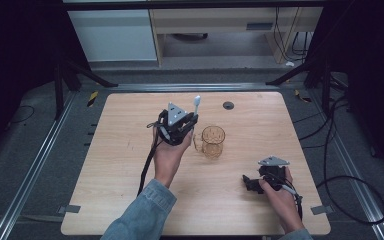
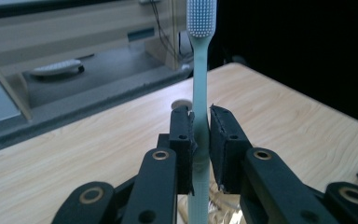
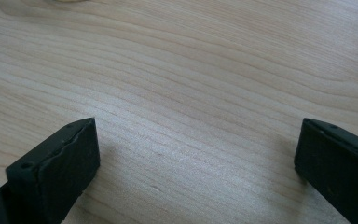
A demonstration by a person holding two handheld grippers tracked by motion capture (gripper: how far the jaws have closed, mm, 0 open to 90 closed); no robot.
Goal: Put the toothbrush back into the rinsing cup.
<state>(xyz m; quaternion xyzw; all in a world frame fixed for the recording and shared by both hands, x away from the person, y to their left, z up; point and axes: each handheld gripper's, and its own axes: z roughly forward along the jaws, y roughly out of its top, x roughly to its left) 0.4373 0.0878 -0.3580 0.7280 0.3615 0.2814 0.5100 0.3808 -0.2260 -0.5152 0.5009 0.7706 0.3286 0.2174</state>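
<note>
Left claw [image 2: 201, 135] around upright toothbrush [image 2: 200, 84]

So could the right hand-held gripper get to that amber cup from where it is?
Probably yes: the right hand-held gripper is open and empty, and bare table lies between it and the cup.

high view is running dim and soft, table [image 1: 130, 150] is catching even overhead light while the surroundings are falling into near black. low resolution, grain is showing in the dark corners, no glare on the wood. left gripper view is rendering the toothbrush [image 2: 200, 70] sharp and bright against a black right side; the background shelf is going soft and the near linkages are blurring at the bottom edge. right gripper view is sitting brightest, wood grain crisp mid-frame, soft shadows are spreading beside both black jaws, whose near ends are slightly defocusing.
</note>
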